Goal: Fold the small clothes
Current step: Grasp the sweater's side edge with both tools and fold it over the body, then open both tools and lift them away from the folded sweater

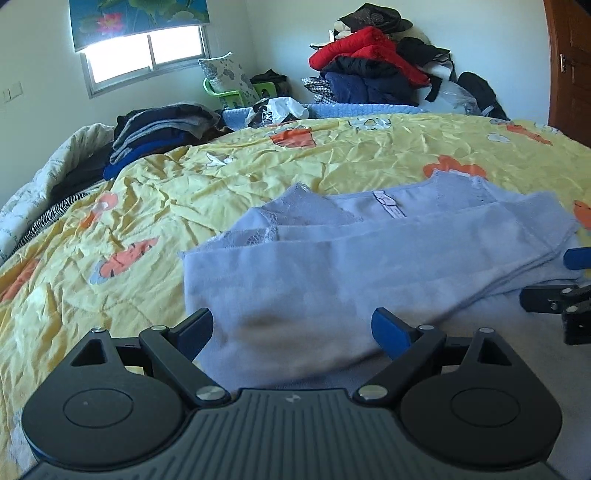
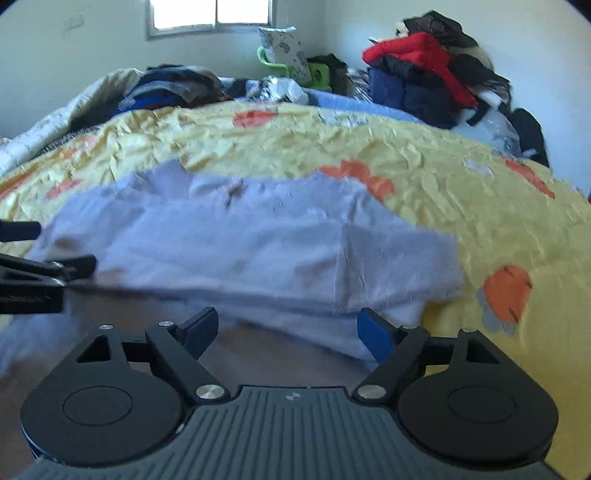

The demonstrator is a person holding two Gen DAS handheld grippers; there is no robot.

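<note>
Beside open claws [image 1: 293, 328], folded garment [image 1: 369, 266] meets bare quilt [image 1: 147, 192]

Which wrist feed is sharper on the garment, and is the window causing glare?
Left wrist view: light blue garment sharp, lace trim readable; window blown out white. Right wrist view: garment smeared by motion blur; window also overexposed. Both fisheye-curved.

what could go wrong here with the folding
The pale blue garment lies in loose stacked layers, so a pinch by the open left gripper may catch only the top one. The wrinkled yellow bedsheet beneath could get grabbed too. The open right gripper sits close, so the two could collide.
</note>
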